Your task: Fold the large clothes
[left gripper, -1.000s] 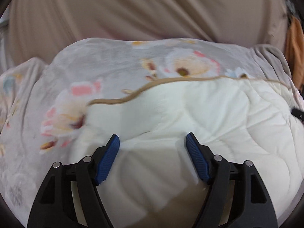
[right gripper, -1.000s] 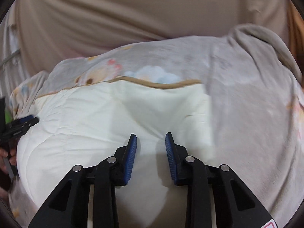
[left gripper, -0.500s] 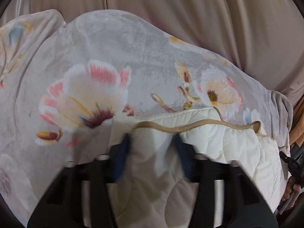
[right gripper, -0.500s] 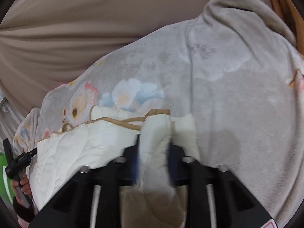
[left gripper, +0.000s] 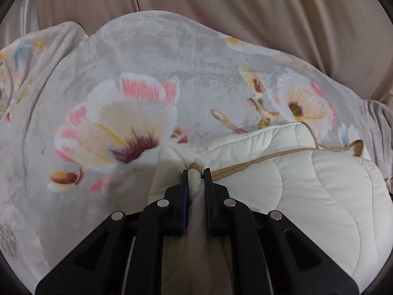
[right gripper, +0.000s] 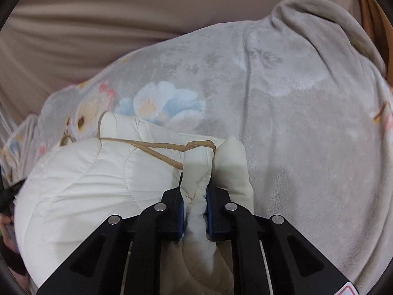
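A cream quilted cloth (left gripper: 307, 191) with tan piping along its edge lies bunched on a grey plush blanket printed with flowers (left gripper: 122, 78). In the left wrist view my left gripper (left gripper: 196, 172) pinches a fold of the cream cloth at its piped corner; its jaws are still closing, and the pads press on the fabric. In the right wrist view my right gripper (right gripper: 195, 184) squeezes the cloth's (right gripper: 98, 177) other corner fold, jaws also closing, fabric bulging between the blue pads (right gripper: 210, 194). Both grippers point down at a slant.
Beige draped fabric (left gripper: 245, 7) fills the background beyond the blanket. The blanket's (right gripper: 307, 110) rolled edge rises at the upper right of the right wrist view, beside an orange-brown strip (right gripper: 368, 7). A dark piece of the other gripper (right gripper: 9, 194) shows at the left border.
Both grippers went from open over the flat cream cloth to pinched on its corner folds. The cloth's edge has been gathered up and drawn back, baring more of the flowered blanket.
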A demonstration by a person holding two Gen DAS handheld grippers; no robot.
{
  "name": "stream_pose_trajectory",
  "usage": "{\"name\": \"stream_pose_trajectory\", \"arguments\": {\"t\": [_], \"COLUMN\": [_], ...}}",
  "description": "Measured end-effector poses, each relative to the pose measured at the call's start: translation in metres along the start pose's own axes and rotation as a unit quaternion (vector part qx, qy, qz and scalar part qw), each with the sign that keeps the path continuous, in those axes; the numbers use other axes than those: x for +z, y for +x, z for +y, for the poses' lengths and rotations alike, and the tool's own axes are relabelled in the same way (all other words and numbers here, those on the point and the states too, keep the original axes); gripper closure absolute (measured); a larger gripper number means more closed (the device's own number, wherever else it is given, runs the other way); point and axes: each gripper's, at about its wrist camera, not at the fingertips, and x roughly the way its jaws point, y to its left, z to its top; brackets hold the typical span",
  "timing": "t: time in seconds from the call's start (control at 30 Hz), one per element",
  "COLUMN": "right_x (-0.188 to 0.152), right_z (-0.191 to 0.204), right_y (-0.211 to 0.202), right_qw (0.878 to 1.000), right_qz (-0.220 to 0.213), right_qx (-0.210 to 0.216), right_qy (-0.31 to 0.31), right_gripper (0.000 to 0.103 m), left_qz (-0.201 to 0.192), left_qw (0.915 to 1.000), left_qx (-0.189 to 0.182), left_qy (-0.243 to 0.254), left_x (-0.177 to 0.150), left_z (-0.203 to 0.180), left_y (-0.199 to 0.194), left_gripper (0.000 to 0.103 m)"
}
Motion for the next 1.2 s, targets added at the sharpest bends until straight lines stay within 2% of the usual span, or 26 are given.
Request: {"name": "stream_pose_trajectory", "arguments": {"t": [0.07, 0.13, 0.2, 0.27, 0.33, 0.4, 0.47, 0.57, 0.63, 0.7, 0.8, 0.87, 0.97, 1.07, 1.2], "right_x": [-0.001, -0.001, 0.001, 0.003, 0.003, 0.000, -0.007, -0.026, -0.040, -0.049, -0.039, -0.023, -0.008, 0.003, 0.006], "right_z": [0.004, 0.006, 0.009, 0.020, 0.043, 0.078, 0.118, 0.172, 0.198, 0.205, 0.181, 0.150, 0.103, 0.066, 0.039], "right_y": [-0.002, -0.013, -0.034, -0.060, -0.083, -0.094, -0.092, -0.073, -0.053, -0.038, -0.025, -0.021, -0.016, -0.009, 0.000], "right_qw": [1.000, 0.999, 0.997, 0.993, 0.991, 0.988, 0.983, 0.969, 0.960, 0.957, 0.967, 0.978, 0.989, 0.995, 0.998], "right_qz": [-0.003, -0.021, -0.055, -0.097, -0.123, -0.128, -0.110, -0.065, -0.038, -0.034, -0.030, -0.029, -0.029, -0.025, -0.012], "right_qx": [-0.007, -0.031, -0.060, -0.068, -0.043, 0.006, 0.058, 0.125, 0.131, 0.107, 0.090, 0.069, 0.038, 0.022, 0.023], "right_qy": [-0.009, -0.005, 0.001, -0.011, -0.039, -0.083, -0.135, -0.201, -0.244, -0.268, -0.237, -0.193, -0.137, -0.090, -0.056], "right_gripper": [0.087, 0.077, 0.069, 0.069, 0.069, 0.069, 0.069, 0.069, 0.077, 0.077, 0.078, 0.078, 0.078, 0.079, 0.083], "left_qz": [-0.002, -0.007, -0.024, -0.056, -0.078, -0.090, -0.093, -0.070, -0.046, -0.026, -0.017, -0.021, -0.020, -0.022, -0.003], "left_qw": [1.0000, 0.9999, 0.9994, 0.9982, 0.9966, 0.9934, 0.9867, 0.9768, 0.9747, 0.9760, 0.9794, 0.9817, 0.9857, 0.9887, 0.9920], "left_qx": [0.008, 0.012, 0.025, 0.023, 0.003, -0.034, -0.071, -0.107, -0.103, -0.088, -0.082, -0.074, -0.054, -0.031, -0.042], "left_qy": [0.005, 0.003, -0.001, 0.008, 0.025, 0.063, 0.112, 0.172, 0.193, 0.198, 0.184, 0.175, 0.159, 0.145, 0.119], "left_x": [-0.001, 0.000, 0.000, -0.001, 0.001, 0.001, -0.004, -0.017, -0.026, -0.030, -0.031, -0.026, -0.017, -0.008, 0.003], "left_z": [-0.001, 0.001, 0.002, -0.006, -0.020, -0.048, -0.082, -0.127, -0.145, -0.148, -0.135, -0.127, -0.112, -0.100, -0.084], "left_y": [0.001, -0.003, -0.020, -0.048, -0.073, -0.097, -0.111, -0.104, -0.081, -0.058, -0.036, -0.033, -0.024, -0.014, 0.004], "left_gripper": [0.088, 0.084, 0.080, 0.078, 0.078, 0.075, 0.068, 0.068, 0.068, 0.068, 0.065, 0.065, 0.062, 0.061, 0.060]}}
